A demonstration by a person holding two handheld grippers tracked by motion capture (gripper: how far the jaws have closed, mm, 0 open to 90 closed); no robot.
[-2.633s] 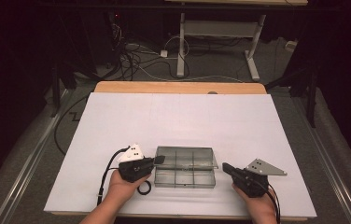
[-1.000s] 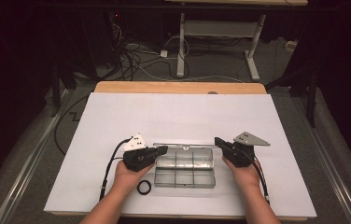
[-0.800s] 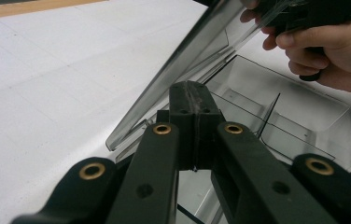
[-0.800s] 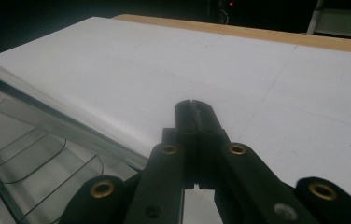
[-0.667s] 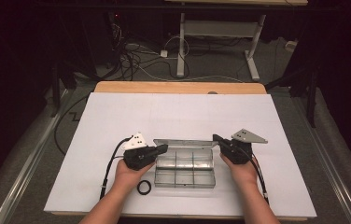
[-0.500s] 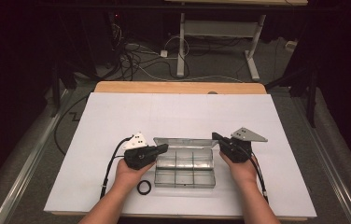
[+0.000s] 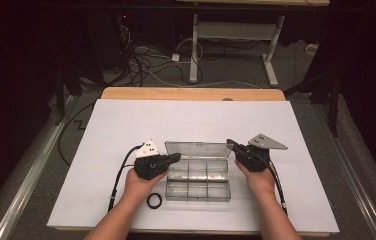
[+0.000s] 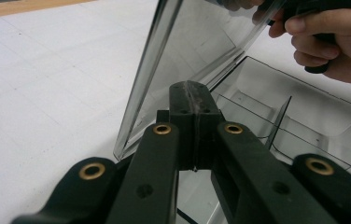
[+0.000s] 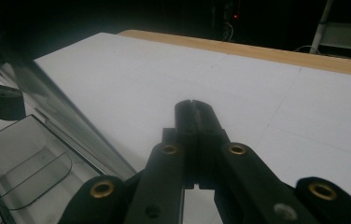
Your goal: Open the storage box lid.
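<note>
Your left gripper [image 7: 175,158] is clenched with nothing between its jaws, its tip set against the left end of the raised clear lid [image 7: 197,149]; the left gripper view shows the closed jaws just in front of that lid's near face, over the box's left compartments. Your right gripper [image 7: 231,145] is likewise clenched and empty, its tip at the lid's right end, and in the right gripper view the lid's edge runs past on the left while the jaws point over bare white surface. The relation that governs the next move: the lid stands roughly upright on the far long side of the clear compartment box [image 7: 198,180], its long axis running left to right between your two gripper tips, so each hand is equally near its own end. Whether either tip actually presses the lid cannot be told. The box lies at the near middle of the counter [image 7: 101,130], compartments apparently empty. A small black ring [image 7: 154,201] rests just off the box's near left corner, beside your left wrist. Beyond the white sheet, a wooden edge [image 7: 191,93], then a dark floor with cables [image 7: 146,62] and a desk frame [image 7: 236,35].
</note>
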